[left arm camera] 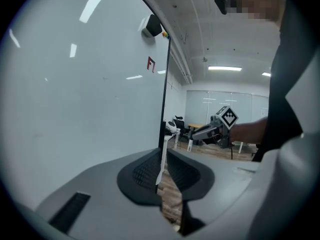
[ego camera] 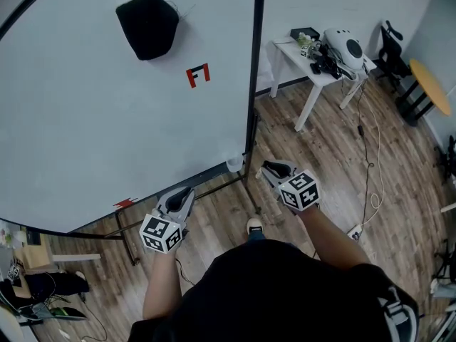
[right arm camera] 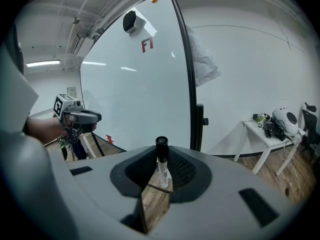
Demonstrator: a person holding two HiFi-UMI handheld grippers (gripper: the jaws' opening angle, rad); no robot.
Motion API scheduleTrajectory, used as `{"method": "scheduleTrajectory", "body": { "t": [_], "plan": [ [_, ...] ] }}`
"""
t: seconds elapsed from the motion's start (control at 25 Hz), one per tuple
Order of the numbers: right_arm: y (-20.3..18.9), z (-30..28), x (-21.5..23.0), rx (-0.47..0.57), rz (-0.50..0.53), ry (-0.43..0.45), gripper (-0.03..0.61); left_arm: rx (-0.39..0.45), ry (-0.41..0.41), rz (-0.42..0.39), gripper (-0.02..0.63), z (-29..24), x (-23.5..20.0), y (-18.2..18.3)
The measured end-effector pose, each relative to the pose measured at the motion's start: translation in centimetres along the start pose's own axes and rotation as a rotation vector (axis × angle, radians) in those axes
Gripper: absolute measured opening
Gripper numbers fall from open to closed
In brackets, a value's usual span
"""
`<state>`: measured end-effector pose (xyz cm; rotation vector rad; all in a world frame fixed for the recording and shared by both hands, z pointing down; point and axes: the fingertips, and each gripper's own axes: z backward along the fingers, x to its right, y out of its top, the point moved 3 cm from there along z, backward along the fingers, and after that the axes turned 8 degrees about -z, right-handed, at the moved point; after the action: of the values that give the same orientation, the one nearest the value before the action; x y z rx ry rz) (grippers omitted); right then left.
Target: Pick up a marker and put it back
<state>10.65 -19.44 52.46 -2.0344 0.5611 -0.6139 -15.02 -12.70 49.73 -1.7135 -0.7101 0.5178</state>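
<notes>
Nearest the camera, below the person's black shirt (ego camera: 285, 291), two bare forearms reach forward over the wood floor (ego camera: 328, 155), each hand holding a tool with a marker cube. At the left, the left tool (ego camera: 183, 195) points toward the lower edge of the whiteboard (ego camera: 85, 120); its jaws stand only a narrow slit apart and nothing is gripped between them. To the right and slightly farther off, the right tool (ego camera: 273, 169) is closed on the marker (right arm camera: 161, 161), which stands upright between the pads with its black cap on top and its white barrel below. A white shoe (ego camera: 254, 226) shows on the floor between the two arms. Just beyond the right tool, a small white cup (ego camera: 234, 164) sits at the board's lower right corner, beside the black frame post (ego camera: 253, 84). Higher on the board are a red mark (ego camera: 198, 75) and, farther up and left, a black eraser (ego camera: 147, 24). Far to the right, against the wall, a white worktop (ego camera: 287, 48) carries a white helmet-like object (ego camera: 347, 47) and small clutter, with a round yellow table (ego camera: 431, 84) beyond it.
</notes>
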Motion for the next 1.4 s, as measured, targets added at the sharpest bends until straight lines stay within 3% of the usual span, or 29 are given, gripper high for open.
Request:
{"method": "scheduleTrajectory", "body": {
  "t": [0.52,0.84,1.4],
  "plan": [
    [-0.1,1.4,0.2,0.010,-0.014,-0.001,0.061,0.017,-0.006,0.047,0.026,0.0,0.7,-0.5],
    [-0.1,1.0,0.5,0.011,-0.023,0.003,0.061,-0.002,-0.007,0.031,0.025,-0.6,0.8,-1.0],
    [2.5,-4.1,1.2,-0.009,0.004,0.064,0.061,-0.037,0.036,0.057,0.020,-1.8,-1.6,-2.4]
  ]
}}
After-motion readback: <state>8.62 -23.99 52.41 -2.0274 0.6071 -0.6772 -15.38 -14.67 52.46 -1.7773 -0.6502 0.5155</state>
